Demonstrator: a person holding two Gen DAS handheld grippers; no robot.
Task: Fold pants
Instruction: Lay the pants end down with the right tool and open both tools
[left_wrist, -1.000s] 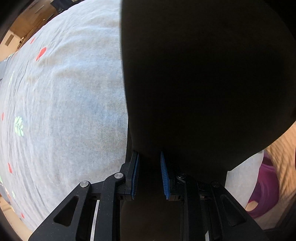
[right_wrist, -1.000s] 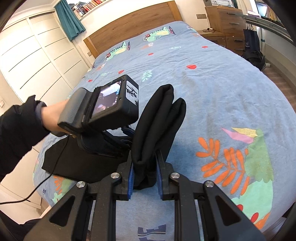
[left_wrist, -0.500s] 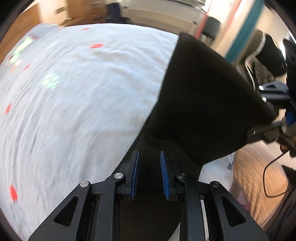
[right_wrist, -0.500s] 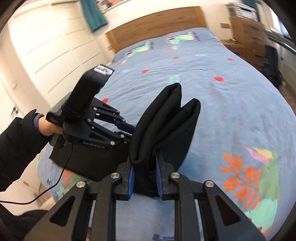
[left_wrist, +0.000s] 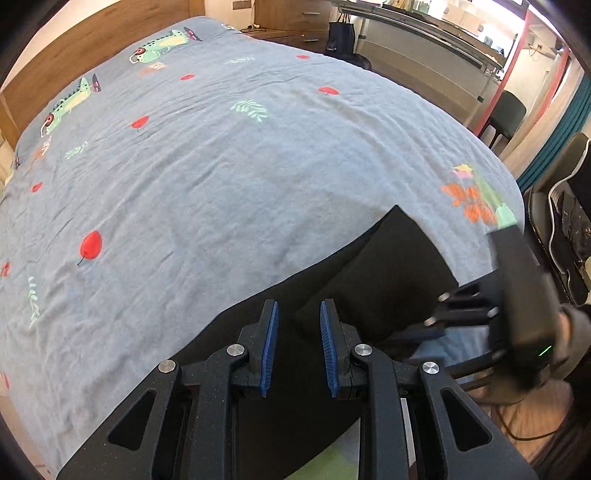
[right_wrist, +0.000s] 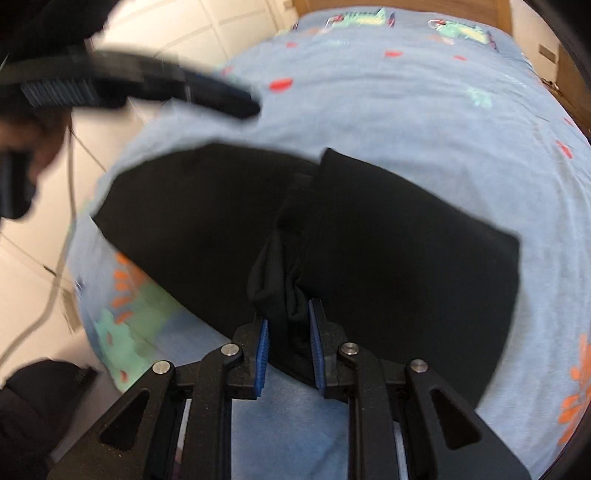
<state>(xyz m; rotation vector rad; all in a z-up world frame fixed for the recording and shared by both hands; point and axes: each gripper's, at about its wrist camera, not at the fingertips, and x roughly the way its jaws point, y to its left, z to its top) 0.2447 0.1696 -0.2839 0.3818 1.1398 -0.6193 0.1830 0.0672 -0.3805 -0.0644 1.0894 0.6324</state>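
Observation:
The black pants (right_wrist: 388, 229) lie folded flat on the blue bedspread (right_wrist: 406, 92) near the foot of the bed. My right gripper (right_wrist: 287, 332) is shut on a bunched edge of the pants at their near side. In the left wrist view the pants (left_wrist: 373, 266) lie under and ahead of my left gripper (left_wrist: 298, 325), whose jaws stand apart with nothing between them, just above the cloth. The right gripper (left_wrist: 436, 325) shows blurred at the right of that view; the left gripper (right_wrist: 229, 99) shows blurred at the upper left of the right wrist view.
The patterned bedspread (left_wrist: 221, 166) stretches away to a wooden headboard (left_wrist: 74, 48). A desk and chairs (left_wrist: 506, 110) stand beyond the bed's right edge. White wardrobe doors (right_wrist: 192, 29) are to the left. A cable (right_wrist: 62, 258) hangs by the bed's corner.
Both grippers have swung the lifted pants down onto the bed, so the fold now lies flat. The left gripper has let go of the cloth and opened.

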